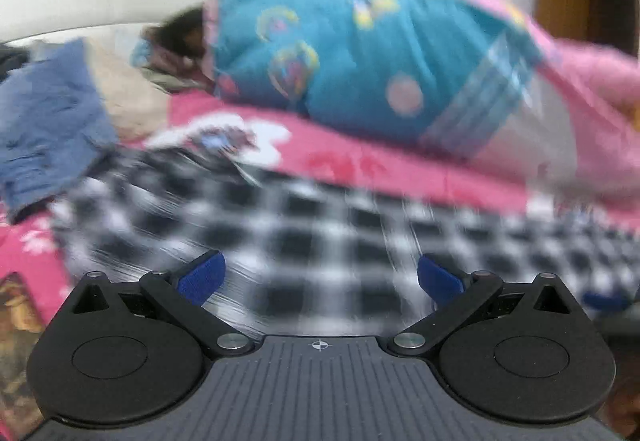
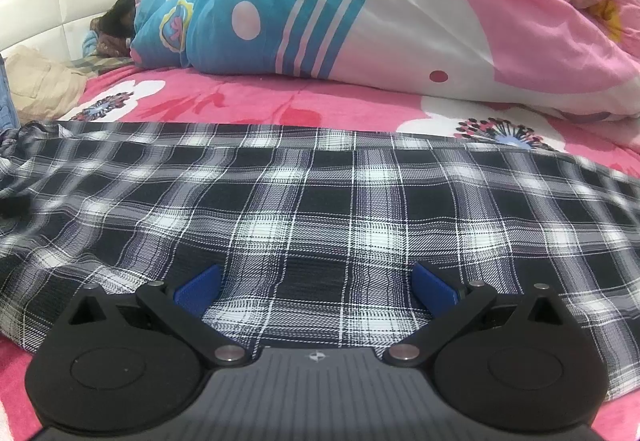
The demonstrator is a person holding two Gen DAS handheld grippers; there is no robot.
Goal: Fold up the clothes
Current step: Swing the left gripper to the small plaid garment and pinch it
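A bed (image 2: 248, 101) under a pink fleece cover with big white flowers fills the room's foreground, backed by a white padded headboard (image 2: 44, 13) at 10 o'clock. A puffy blue-and-pink quilt (image 2: 320, 1) is heaped at 12 o'clock, with a beige garment (image 2: 44, 85) and a blue denim piece (image 1: 48, 121) at 9 o'clock. The black-and-white plaid shirt (image 2: 320, 209), thin woven cloth, lies spread flat across the bed. The right tool (image 2: 316, 287) sits just above its near edge, jaws wide and empty; the left tool (image 1: 320, 279), in a blurred view, is likewise wide over the plaid.
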